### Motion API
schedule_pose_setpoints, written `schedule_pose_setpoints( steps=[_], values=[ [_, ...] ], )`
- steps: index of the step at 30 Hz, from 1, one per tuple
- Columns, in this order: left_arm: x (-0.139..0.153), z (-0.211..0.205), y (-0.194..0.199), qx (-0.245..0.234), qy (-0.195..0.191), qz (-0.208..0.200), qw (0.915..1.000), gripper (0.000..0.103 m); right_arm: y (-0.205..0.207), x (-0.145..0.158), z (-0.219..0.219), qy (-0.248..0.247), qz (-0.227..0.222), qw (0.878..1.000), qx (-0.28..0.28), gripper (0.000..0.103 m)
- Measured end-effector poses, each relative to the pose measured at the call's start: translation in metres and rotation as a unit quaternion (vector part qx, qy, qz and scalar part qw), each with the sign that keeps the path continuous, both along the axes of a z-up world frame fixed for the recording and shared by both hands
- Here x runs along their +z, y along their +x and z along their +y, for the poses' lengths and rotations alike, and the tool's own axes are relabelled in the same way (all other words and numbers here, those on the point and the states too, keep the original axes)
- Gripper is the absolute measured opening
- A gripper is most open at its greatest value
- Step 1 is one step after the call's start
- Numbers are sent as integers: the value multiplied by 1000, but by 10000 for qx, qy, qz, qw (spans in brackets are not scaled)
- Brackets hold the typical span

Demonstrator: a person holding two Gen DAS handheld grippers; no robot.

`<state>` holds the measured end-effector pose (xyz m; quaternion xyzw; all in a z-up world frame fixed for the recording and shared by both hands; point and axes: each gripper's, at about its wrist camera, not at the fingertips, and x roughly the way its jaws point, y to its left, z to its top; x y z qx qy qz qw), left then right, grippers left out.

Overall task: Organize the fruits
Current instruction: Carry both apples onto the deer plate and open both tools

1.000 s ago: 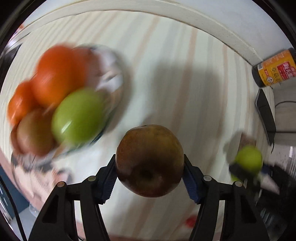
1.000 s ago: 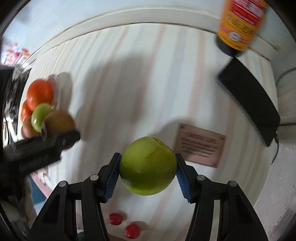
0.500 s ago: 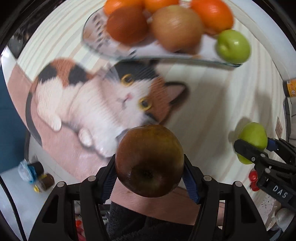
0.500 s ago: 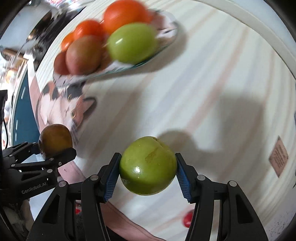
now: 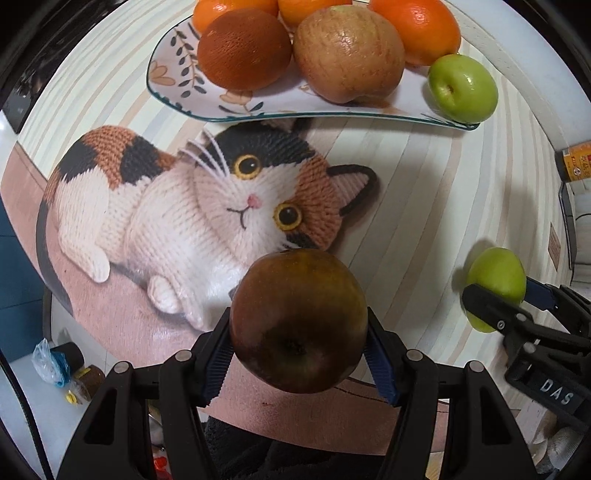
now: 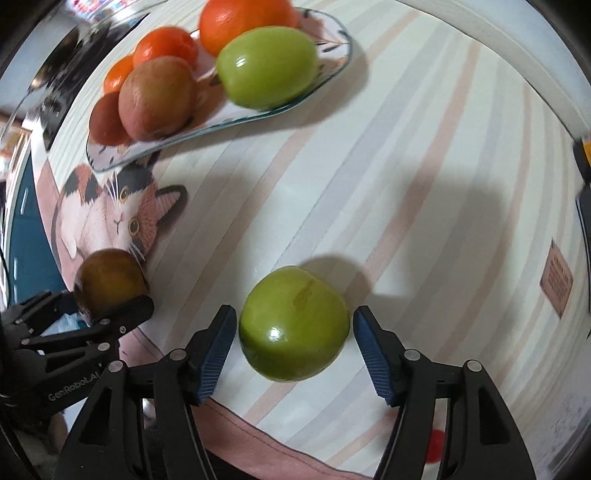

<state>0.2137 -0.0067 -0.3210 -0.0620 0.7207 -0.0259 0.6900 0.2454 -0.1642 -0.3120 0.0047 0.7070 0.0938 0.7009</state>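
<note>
The green apple (image 6: 294, 324) sits between the blue pads of my right tongs (image 6: 294, 328), and those jaws have just been opening: there is a clear gap on both sides of the fruit, so nothing presses on it. Its shadow falls tight against it on the striped surface (image 6: 406, 155), which I read as the apple resting there, set down in the open stretch well short of the plate. I point the tongs straight down so the fruit lands without rolling.

My left tongs (image 5: 298, 356) are clamped on the dark brown apple (image 5: 298, 320), both ribbed pads pressed flat to its flanks, stem end toward the camera. It hangs over the near edge of the surface, where the knitted cat picture (image 5: 192, 206) meets the pink border. I hold it across its widest part because the skin is smooth and it would slip otherwise.

Toward the far edge stands the leaf-patterned plate (image 5: 173, 74), crowded with oranges (image 5: 417, 26), a russet fruit (image 5: 347, 51), a rough brown one (image 5: 243, 48) and a small green apple (image 5: 463, 88) right at its rim. With so little room there, pulling fruit off to sort it beside the plate seems the sensible step. An orange-labelled bottle (image 5: 576, 162) stands at the right edge.
</note>
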Motion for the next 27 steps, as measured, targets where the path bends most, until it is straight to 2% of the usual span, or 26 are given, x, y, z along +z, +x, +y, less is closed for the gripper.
schedule_pose_setpoints(
  steps=[4,6,8,11,14,17,21,25,27],
  values=[
    [4,4,-5,-72,-97,-33,9999,62,1,1,-9,62,-1,9991,-425,68],
    [7,5,-3,-97,-125,-65,9999,62,1,1,-12,133,-44,9982,-585,60],
    [9,7,1,-76,-129,-55,9999,62,0,3,-14,147,-70,9974,-699,59],
    [11,16,5,-34,-182,6,9998,62,-1,3,-14,131,-95,9980,-615,59],
    [20,32,12,51,-166,-27,9998,62,1,0,-11,323,1,9978,-584,59],
    [40,44,18,219,-253,-118,9994,62,5,5,-15,564,58,9968,-571,59],
    [74,70,38,532,-466,-363,9968,62,22,29,-24,958,-88,9933,-638,59],
    [107,96,69,773,-494,-675,9935,62,59,67,-34,1218,-523,9889,-664,59],
    [114,112,90,979,-461,-771,9911,62,83,82,-43,1223,-729,9876,-665,59]
  ],
)
